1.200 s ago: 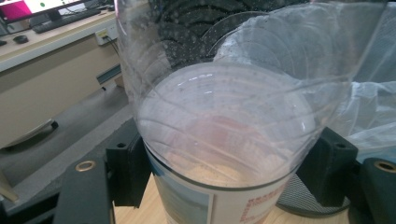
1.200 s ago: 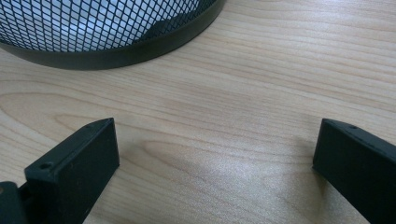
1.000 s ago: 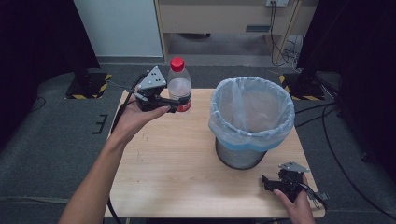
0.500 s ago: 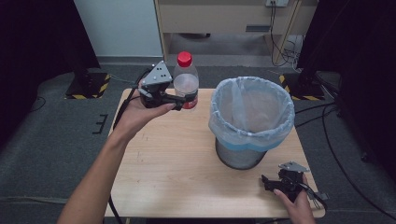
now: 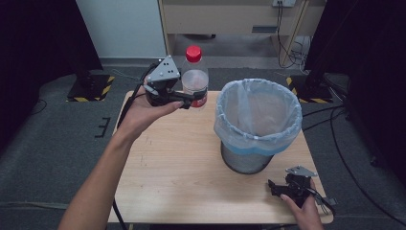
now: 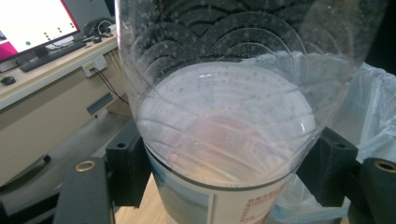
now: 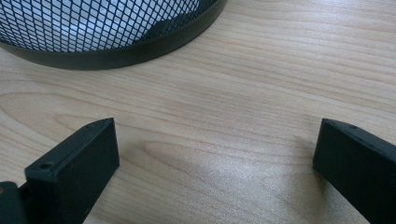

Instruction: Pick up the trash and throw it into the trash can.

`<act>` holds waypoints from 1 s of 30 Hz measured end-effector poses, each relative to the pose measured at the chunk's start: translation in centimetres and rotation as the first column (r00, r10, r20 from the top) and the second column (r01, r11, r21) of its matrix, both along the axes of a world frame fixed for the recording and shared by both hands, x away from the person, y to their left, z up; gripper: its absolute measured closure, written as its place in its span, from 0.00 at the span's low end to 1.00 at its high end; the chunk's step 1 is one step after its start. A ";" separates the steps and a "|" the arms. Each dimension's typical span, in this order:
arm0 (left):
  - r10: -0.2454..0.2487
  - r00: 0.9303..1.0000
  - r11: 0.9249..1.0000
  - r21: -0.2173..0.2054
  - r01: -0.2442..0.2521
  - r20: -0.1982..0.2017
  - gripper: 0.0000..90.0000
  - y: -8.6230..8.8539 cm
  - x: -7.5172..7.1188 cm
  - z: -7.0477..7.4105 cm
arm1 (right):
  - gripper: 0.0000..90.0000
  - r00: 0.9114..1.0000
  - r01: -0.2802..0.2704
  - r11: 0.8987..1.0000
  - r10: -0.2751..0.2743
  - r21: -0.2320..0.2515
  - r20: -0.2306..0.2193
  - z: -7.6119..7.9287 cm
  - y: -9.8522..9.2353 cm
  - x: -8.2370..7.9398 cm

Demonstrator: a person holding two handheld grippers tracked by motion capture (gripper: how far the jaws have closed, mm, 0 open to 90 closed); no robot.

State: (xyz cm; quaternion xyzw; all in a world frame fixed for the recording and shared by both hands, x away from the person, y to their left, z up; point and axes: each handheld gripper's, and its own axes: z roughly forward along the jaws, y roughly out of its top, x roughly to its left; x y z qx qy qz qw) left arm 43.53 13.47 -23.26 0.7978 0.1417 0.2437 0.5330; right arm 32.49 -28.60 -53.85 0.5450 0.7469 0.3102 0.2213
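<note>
A clear plastic bottle (image 5: 194,78) with a red cap and a red-and-white label hangs upright above the table's far left part, held by my left gripper (image 5: 190,99), which is shut on its lower body. In the left gripper view the bottle (image 6: 224,107) stands between the two black jaws, a little pale liquid inside. A mesh bin (image 5: 257,123) lined with a pale blue bag stands right of the bottle. My right gripper (image 5: 274,188) rests low at the table's front right, open, with bare wood between its jaws (image 7: 215,163) and the bin's mesh base (image 7: 102,32) just ahead.
The wooden table (image 5: 177,177) has bare room in the middle and front left. Dark floor surrounds it, with stands marked in yellow and black at the far left (image 5: 88,91) and far right. A light cabinet (image 5: 230,19) is behind.
My left gripper has lifted the bottle and carried it rightward toward the bin. The right gripper has stayed where it was.
</note>
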 end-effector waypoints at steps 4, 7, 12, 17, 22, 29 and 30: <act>-0.013 1.000 1.000 -0.014 0.013 0.007 0.31 -0.3 -0.2 0.6 | 0.00 1.000 0.000 1.000 0.000 0.000 0.000 0.0 0.0 0.0; -0.025 1.000 0.999 -0.019 0.025 0.013 0.31 -0.7 -0.4 1.1 | 0.00 1.000 0.000 1.000 0.000 0.000 0.000 0.0 0.0 0.0; -0.044 0.999 0.999 -0.022 0.045 0.021 0.31 -1.7 -0.6 1.9 | 0.00 1.000 0.000 1.000 0.000 0.000 0.000 0.0 0.0 0.0; -0.064 0.998 0.998 -0.026 0.064 0.026 0.31 -2.7 -0.7 2.4 | 0.00 1.000 0.000 1.000 0.000 0.000 0.000 0.0 0.0 0.0; -0.071 0.997 0.997 -0.020 0.072 0.027 0.31 -3.7 -0.6 2.5 | 0.00 1.000 0.000 1.000 0.000 0.000 0.000 0.0 0.0 0.0; -0.096 0.995 0.994 -0.051 0.097 0.020 0.31 -5.4 -0.2 2.8 | 0.00 1.000 0.000 1.000 0.000 0.000 0.000 0.0 0.0 0.0; -0.100 0.995 0.994 -0.050 0.101 0.020 0.31 -5.6 -0.2 2.8 | 0.00 1.000 0.000 1.000 0.000 0.000 0.000 0.0 0.0 0.0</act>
